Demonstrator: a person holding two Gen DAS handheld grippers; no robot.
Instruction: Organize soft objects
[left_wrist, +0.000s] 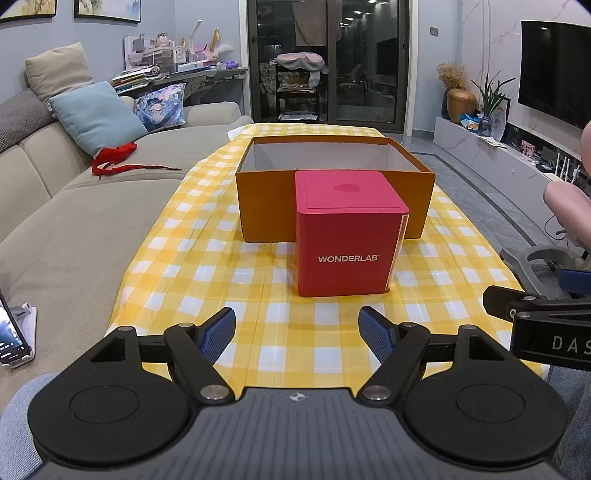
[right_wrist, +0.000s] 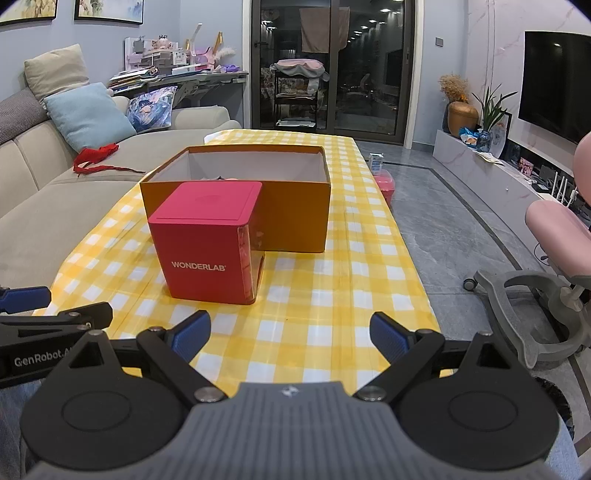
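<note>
A red cube-shaped box marked WONDERLAB, lid closed, stands on the yellow-checked surface directly against the front wall of an open orange cardboard box. The left gripper and right gripper hover near the red box, jaws spread wide and empty.

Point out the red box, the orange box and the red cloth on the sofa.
red box (left_wrist: 345, 254): left wrist view, front face.
orange box (right_wrist: 295, 218): right wrist view, front wall.
red cloth (left_wrist: 114, 155): left wrist view, bunched middle.
</note>
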